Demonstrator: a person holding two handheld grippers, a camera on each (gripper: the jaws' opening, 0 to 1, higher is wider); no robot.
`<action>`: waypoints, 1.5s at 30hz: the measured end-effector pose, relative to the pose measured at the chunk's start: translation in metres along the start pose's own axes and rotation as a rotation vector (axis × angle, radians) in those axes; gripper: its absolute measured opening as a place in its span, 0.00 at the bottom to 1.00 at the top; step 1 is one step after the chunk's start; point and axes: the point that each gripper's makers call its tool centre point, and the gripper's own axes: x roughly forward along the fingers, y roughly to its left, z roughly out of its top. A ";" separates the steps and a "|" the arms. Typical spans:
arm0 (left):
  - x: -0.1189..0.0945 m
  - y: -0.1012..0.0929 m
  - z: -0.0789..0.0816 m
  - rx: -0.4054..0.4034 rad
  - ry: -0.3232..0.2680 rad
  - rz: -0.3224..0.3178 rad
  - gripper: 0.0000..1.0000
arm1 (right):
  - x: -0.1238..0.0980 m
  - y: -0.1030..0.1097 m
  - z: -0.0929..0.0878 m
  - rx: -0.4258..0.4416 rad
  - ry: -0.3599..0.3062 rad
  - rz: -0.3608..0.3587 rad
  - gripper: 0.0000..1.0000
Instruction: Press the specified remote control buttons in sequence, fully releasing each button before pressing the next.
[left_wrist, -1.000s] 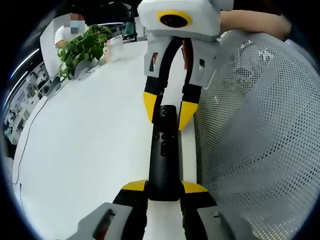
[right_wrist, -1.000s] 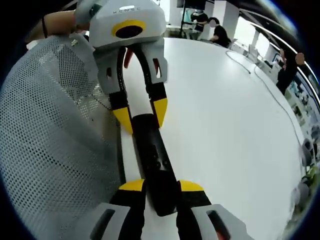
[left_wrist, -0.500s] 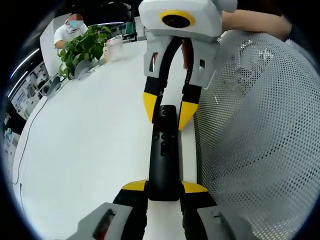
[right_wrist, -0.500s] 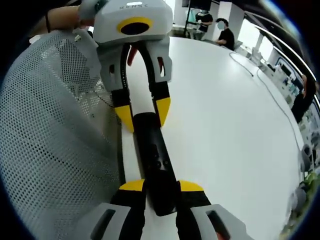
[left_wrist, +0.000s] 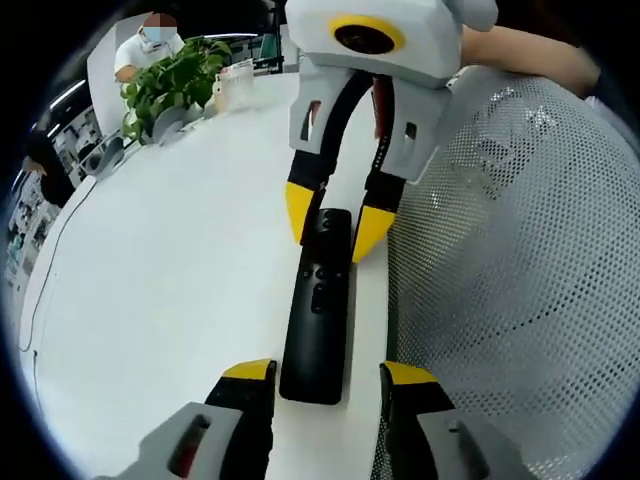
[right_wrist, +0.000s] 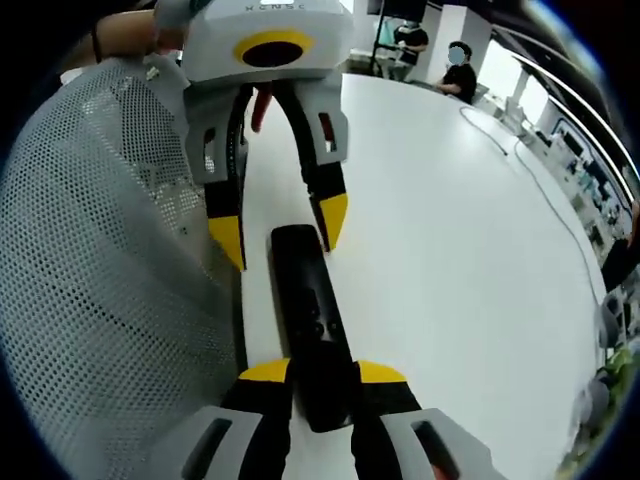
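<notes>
Change: my left gripper (left_wrist: 320, 375) has let go; its jaws, clamped on the near end of the remote control (left_wrist: 318, 305) half a second ago, now stand spread to either side with a gap on each.
Hidden: I cannot read the button markings on the remote; its end toward the right gripper (right_wrist: 313, 375) is covered by those jaws, and the mesh chair back (left_wrist: 520, 260) blocks whatever lies past it.
Left gripper pose: it points along the remote's length, yellow tips level with the near end, touching nothing.
Right gripper pose: it faces the left one head-on and pinches the remote's far end between its yellow pads.
Remote: black, slim, lying flat on the white table (left_wrist: 170, 270), between the two grippers, buttons up.
Around: the chair back crowds the right of the left gripper's jaws, just beside the remote; a potted plant (left_wrist: 170, 85) and a seated person lie far ahead to the left.
Right gripper view: a cable (right_wrist: 535, 180) trails across the table, well off to the right.
</notes>
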 end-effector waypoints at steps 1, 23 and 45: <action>-0.002 0.001 0.001 -0.002 -0.006 0.003 0.52 | 0.000 0.000 0.000 0.000 0.000 0.000 0.19; -0.060 0.037 0.038 -0.198 -0.248 0.210 1.00 | 0.001 -0.002 0.001 0.009 0.001 -0.007 0.20; -0.155 0.042 0.064 -0.382 -0.613 0.446 1.00 | 0.003 -0.004 -0.001 -0.002 0.012 -0.015 0.20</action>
